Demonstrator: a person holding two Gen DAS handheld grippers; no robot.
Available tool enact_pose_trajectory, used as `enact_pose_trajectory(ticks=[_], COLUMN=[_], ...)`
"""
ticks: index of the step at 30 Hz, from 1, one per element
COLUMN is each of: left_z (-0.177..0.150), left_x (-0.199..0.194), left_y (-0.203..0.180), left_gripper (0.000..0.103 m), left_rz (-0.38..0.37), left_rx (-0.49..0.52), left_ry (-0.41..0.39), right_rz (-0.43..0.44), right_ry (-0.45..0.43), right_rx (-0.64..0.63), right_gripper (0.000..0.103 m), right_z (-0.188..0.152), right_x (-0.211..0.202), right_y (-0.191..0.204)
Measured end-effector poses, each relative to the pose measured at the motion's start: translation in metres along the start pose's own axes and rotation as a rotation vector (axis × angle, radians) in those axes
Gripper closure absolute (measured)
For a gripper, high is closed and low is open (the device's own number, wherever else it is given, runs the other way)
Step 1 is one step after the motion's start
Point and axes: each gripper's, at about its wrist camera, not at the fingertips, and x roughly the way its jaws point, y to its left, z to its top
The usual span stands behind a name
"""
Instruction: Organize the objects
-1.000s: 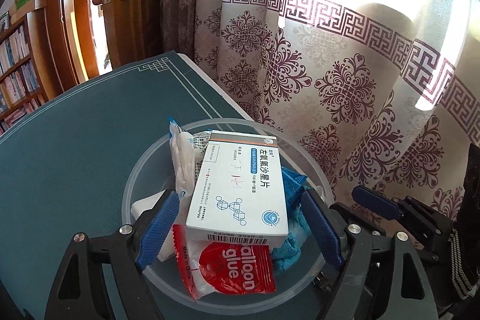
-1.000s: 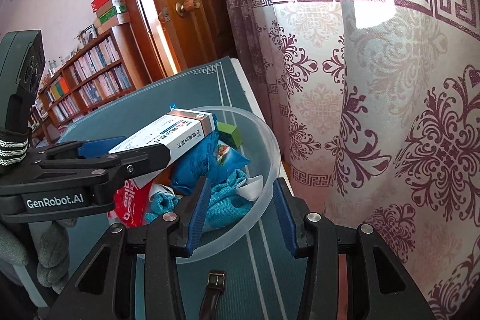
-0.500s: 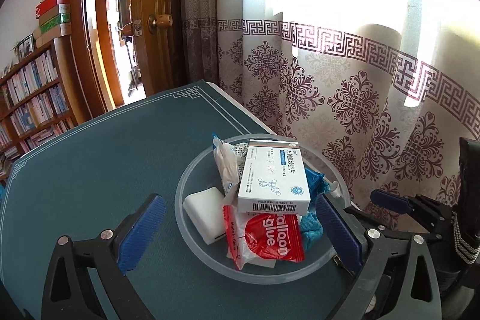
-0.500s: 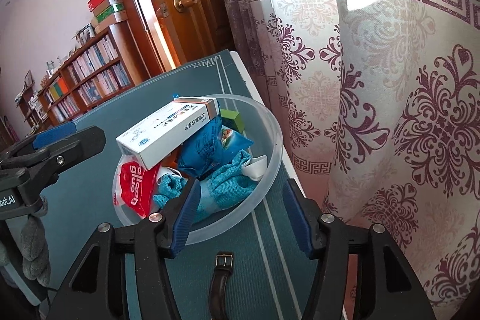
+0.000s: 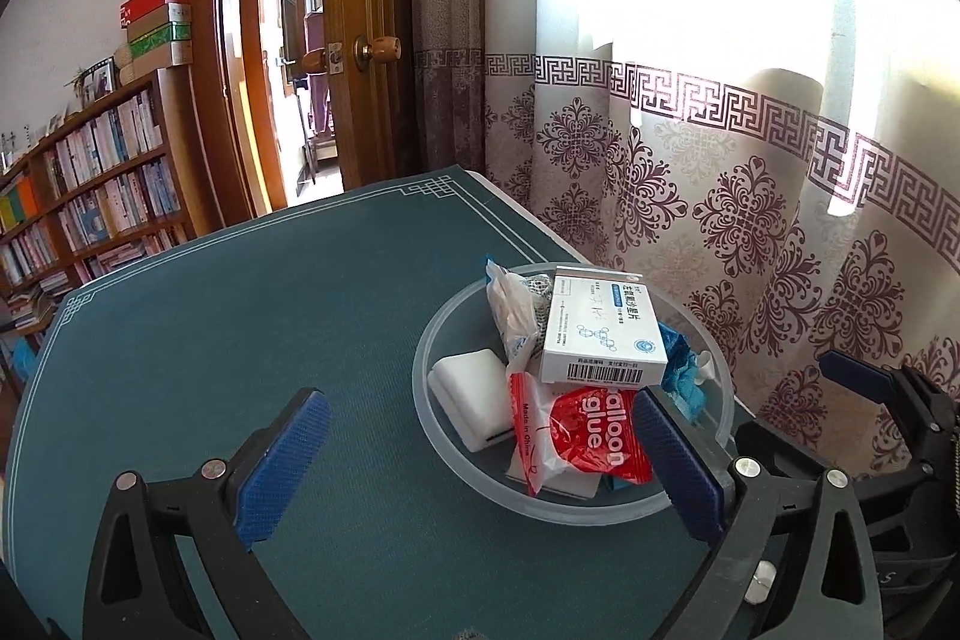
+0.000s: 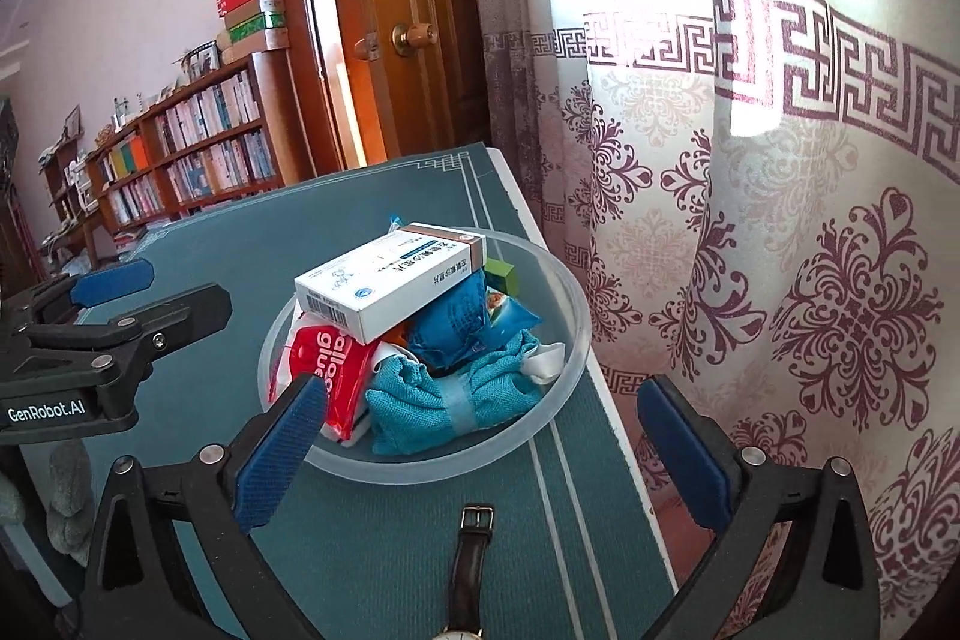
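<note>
A clear plastic bowl stands on the teal table mat near the curtain. A white medicine box lies on top of its contents: a red balloon glue packet, a white block, teal cloth and a blue packet. My left gripper is open and empty, above the bowl's near left rim. My right gripper is open and empty, just short of the bowl. A brown-strap wristwatch lies on the mat between its fingers.
The table's right edge runs beside a patterned curtain. A wooden door and bookshelves stand behind the table. The teal mat stretches left of the bowl.
My left gripper has let go of the white medicine box, opened wide and drawn back. The box now rests in the bowl. My right gripper has opened wider and drawn back, showing the watch.
</note>
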Motion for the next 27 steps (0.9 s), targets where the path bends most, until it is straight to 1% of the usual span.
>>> enact_pose_trajectory(ticks=[6, 15, 21, 27], left_z=[-0.008, -0.023, -0.031, -0.039], left_x=[-0.007, -0.011, -0.01, -0.003], left_y=[0.007, 0.01, 0.015, 0.017], left_gripper=[0.0, 0.0, 0.0, 0.0], left_rz=[0.011, 0.016, 0.021, 0.021], left_rx=[-0.024, -0.03, -0.045, -0.052], left_ry=[-0.005, 0.0, 0.019, 0.056], right_rz=[-0.002, -0.011, -0.023, -0.066], right_ry=[0.008, 0.033, 0.043, 0.047], right_rx=[-0.015, -0.076, -0.085, -0.114], right_gripper=[0.0, 0.0, 0.0, 0.0], right_z=[-0.004, -0.013, -0.015, -0.017], right_x=[-0.009, -0.007, -0.005, -0.001], right_y=[0.008, 0.028, 0.031, 0.03])
